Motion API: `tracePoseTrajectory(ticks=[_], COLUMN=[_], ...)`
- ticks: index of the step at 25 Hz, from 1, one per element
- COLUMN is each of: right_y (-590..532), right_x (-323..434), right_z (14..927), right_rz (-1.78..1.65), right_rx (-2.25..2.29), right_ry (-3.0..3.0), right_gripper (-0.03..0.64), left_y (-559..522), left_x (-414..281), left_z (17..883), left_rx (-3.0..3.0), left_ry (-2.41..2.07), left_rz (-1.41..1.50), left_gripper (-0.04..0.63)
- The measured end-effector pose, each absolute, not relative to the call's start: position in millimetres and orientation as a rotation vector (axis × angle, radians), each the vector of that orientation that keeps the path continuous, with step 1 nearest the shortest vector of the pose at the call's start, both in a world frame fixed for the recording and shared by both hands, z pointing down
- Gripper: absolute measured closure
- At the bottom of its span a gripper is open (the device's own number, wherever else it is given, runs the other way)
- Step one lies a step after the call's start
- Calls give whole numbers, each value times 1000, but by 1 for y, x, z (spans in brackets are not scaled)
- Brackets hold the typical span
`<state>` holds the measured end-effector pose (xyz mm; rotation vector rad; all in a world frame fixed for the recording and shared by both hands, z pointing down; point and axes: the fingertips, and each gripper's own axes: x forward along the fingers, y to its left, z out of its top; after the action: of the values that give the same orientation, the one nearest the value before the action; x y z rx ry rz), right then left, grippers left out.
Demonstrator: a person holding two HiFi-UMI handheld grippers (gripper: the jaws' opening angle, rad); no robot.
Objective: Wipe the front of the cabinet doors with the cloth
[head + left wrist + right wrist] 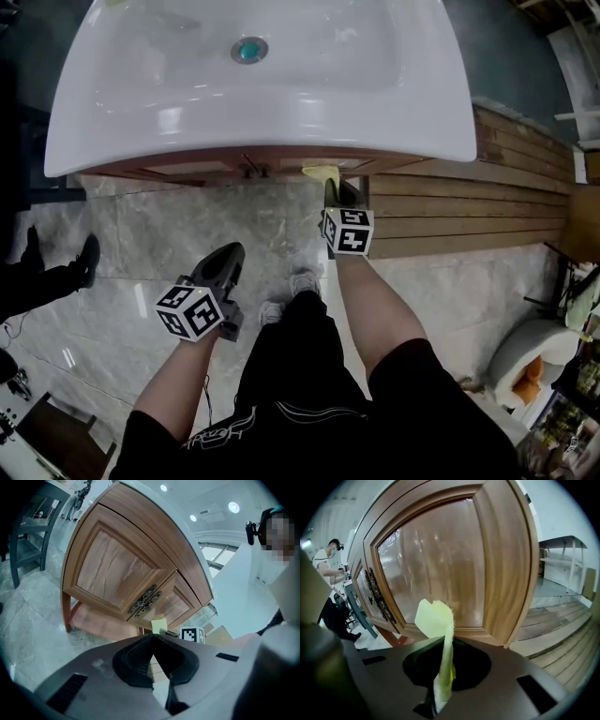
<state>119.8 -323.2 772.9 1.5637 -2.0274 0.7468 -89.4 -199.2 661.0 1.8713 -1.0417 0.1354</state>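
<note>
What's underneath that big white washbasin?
A brown wooden cabinet with two closed panelled doors and ornate dark metal handles sits under the white ceramic basin. Its short legs stand on grey marble floor. The shut doors hide whatever is inside.

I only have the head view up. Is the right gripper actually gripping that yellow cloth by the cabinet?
Observer: Yes, the right gripper view shows the right gripper shut on the cloth, which sticks up past its jaws.
Operator: What's it facing?
Observer: The right cabinet door, its glossy panel close ahead; contact I can't tell.
Operator: And the other one?
Observer: The left gripper is shut on nothing, aimed at the door handles.
</note>
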Motion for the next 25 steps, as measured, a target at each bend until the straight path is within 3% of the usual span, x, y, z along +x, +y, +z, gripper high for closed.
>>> tracePoseTrajectory(ticks=[14,25], right_y=[-312,-259], right_x=[234,195], right_z=[771,686], right_rz=[763,815], right_rx=[1710,1633], right_ry=[-1882,-2139], right_gripper=[577,577], left_y=[-199,-175], left_x=[-51,-31], left_z=[661,599], left_rx=[1881,2015], left_ry=[-988,-830], left_rz=[154,182], left_gripper=[591,591])
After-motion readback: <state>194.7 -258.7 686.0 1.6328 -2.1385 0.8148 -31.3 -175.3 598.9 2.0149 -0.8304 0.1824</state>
